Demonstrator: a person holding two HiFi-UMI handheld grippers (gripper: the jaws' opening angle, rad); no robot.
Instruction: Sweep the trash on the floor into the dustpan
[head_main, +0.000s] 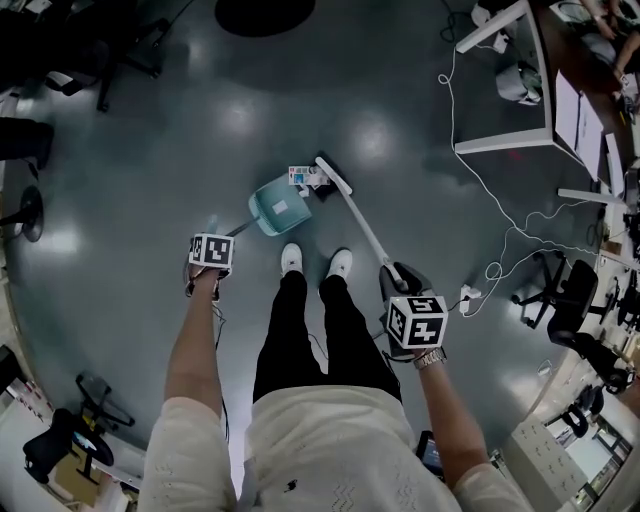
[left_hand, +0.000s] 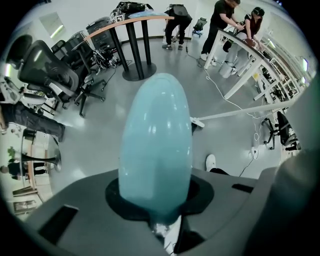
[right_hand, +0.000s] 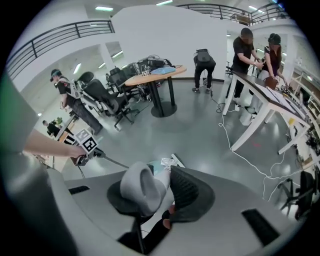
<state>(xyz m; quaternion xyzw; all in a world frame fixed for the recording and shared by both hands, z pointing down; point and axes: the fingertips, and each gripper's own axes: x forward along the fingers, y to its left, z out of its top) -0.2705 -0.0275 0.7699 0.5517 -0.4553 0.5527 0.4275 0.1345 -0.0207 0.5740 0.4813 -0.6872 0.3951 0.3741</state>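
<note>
Colourful trash (head_main: 302, 177) lies between teal dustpan (head_main: 278, 208) and head of white broom (head_main: 334, 176)

The person wears a white short-sleeved knitted top (head_main: 320, 440), narrow black trousers (head_main: 300, 330) and white shoes (head_main: 291, 258). A silvery metal watch (head_main: 430, 358) circles the wrist behind the jaws of the right gripper (right_hand: 160, 192). It and the left gripper (left_hand: 155, 205) have matt grey bodies, each carrying a white cube with black square markers (head_main: 417, 320) behind its jaws

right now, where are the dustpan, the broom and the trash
dustpan (head_main: 266, 211), head view, on the teal pan's body.
broom (head_main: 334, 177), head view, on its head down at the floor.
trash (head_main: 301, 176), head view, on the packets lying between the pan and the broom's head.
</note>
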